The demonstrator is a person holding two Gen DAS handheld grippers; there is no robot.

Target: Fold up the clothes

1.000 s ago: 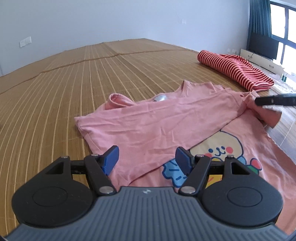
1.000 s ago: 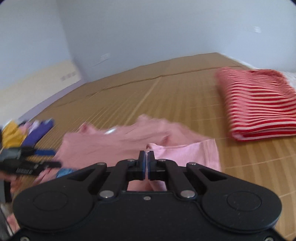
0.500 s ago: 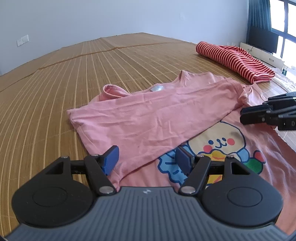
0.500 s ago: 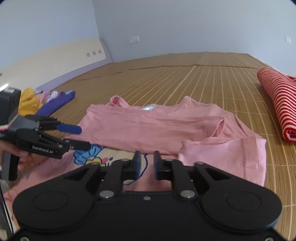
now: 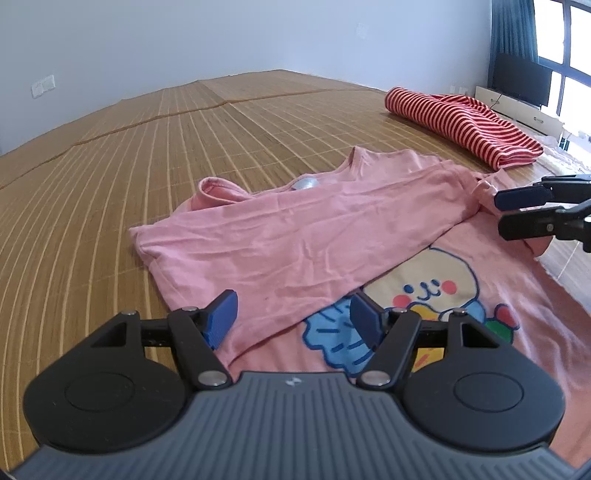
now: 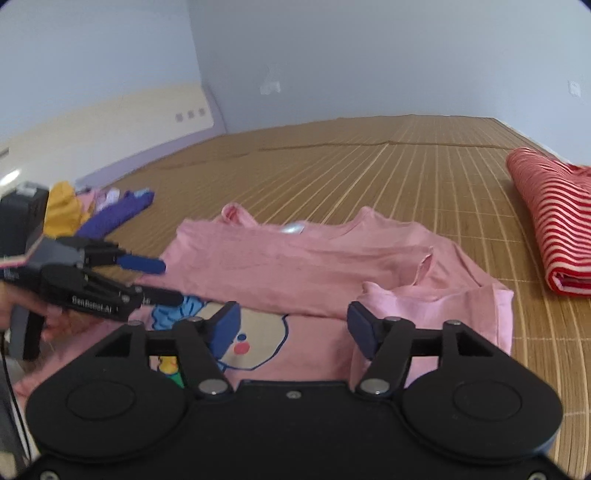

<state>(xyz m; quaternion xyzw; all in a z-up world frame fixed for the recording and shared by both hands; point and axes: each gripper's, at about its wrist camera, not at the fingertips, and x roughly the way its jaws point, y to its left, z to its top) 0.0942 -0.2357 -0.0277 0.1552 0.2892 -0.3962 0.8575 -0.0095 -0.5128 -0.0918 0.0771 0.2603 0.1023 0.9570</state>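
both grippers, left (image 5: pixel 293 321) and right (image 6: pixel 293 326), agape above pink shirt (image 5: pixel 295 236).

A bamboo mat (image 5: pixel 221 140) covers the whole surface under pale walls (image 5: pixel 184 37). A white socket plate (image 5: pixel 43 85) sits low on the wall. At the right, a dark curtain (image 5: pixel 511 29) hangs beside a window (image 5: pixel 569 74), with a black screen (image 5: pixel 521 79) on a low white unit (image 5: pixel 517 112).

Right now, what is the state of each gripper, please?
Left gripper: open, holding nothing, above the pink T-shirt.
Right gripper: open, holding nothing.
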